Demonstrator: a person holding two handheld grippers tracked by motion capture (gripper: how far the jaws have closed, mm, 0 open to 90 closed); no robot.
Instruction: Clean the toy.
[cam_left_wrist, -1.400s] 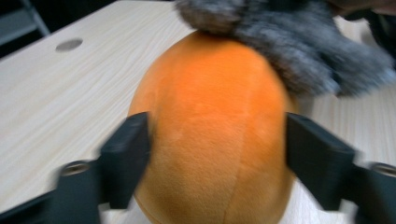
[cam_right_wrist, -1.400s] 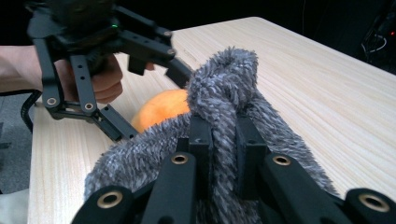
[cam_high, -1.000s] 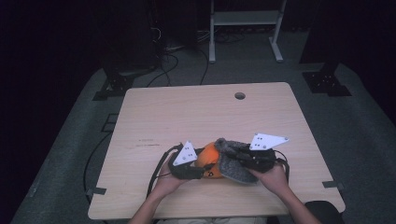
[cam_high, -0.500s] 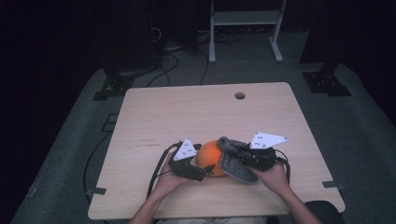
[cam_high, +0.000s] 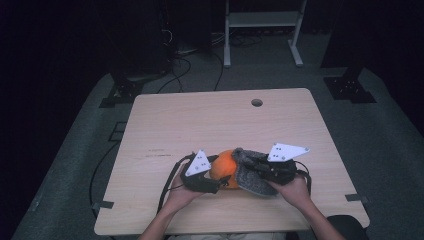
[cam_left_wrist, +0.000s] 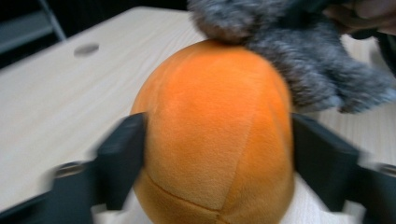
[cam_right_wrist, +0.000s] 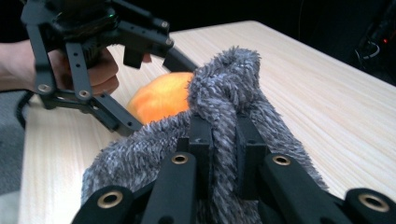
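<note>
Left jaws have just been closing around the orange plush ball (cam_left_wrist: 212, 135).
Since a second ago your left gripper (cam_high: 216, 184) released and re-closes, the ball between its jaws; your right gripper (cam_right_wrist: 224, 140), level, stays clamped on the grey furry cloth (cam_right_wrist: 224, 93) just beyond.

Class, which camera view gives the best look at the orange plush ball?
The left gripper view: the orange plush ball is large and central between the black jaws. The high view shows it small beside the grey fuzzy fabric; the right gripper view shows it mostly behind that fabric.

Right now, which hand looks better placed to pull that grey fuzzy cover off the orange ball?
Probably the right gripper: it is shut on the grey fuzzy cover. The left gripper brackets the orange ball.
</note>
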